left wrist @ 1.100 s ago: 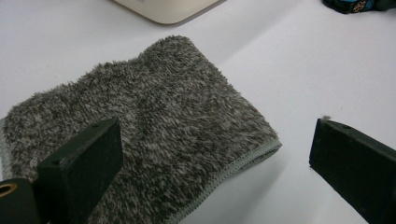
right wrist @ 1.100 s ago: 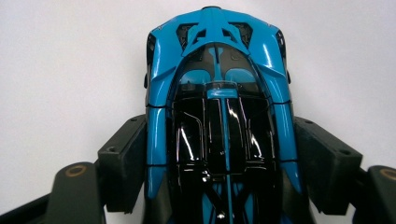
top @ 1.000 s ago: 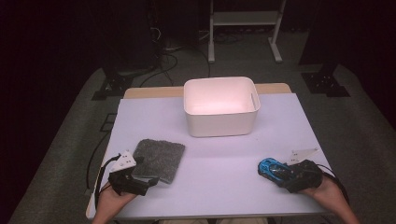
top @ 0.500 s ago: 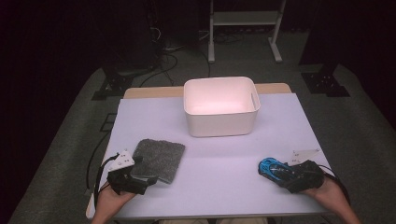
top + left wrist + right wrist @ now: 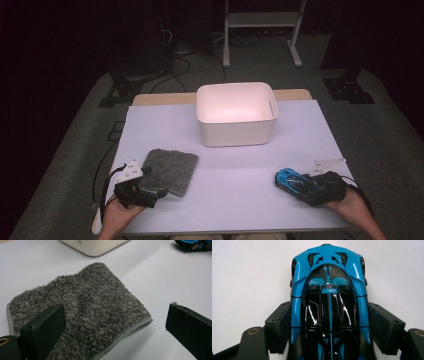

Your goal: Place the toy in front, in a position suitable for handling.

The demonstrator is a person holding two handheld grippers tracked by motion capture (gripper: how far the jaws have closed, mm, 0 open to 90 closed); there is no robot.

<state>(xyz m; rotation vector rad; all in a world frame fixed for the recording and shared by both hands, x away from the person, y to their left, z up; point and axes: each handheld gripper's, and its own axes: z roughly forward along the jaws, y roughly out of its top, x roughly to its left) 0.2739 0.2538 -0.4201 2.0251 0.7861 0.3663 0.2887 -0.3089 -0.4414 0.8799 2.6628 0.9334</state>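
A white bin (image 5: 235, 115) stood beyond; the right gripper (image 5: 312, 186) clamped a glossy blue car (image 5: 329, 302), the left gripper (image 5: 150, 191) gaped wide over a grey cloth (image 5: 80, 307).

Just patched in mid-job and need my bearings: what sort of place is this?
Probably a lab or studio recording bay, not a home: dark curtains all round, cables on grey carpet, a metal stand behind the covered table.

The middle of the bench (image 5: 240, 175) lies bare between the grey cloth (image 5: 170, 170) at the left and the blue toy car (image 5: 290, 180) at the right, so a gripper could cross there freely. The white tub (image 5: 236, 114) stands at the far middle, with open strips on either side. Its top is open.
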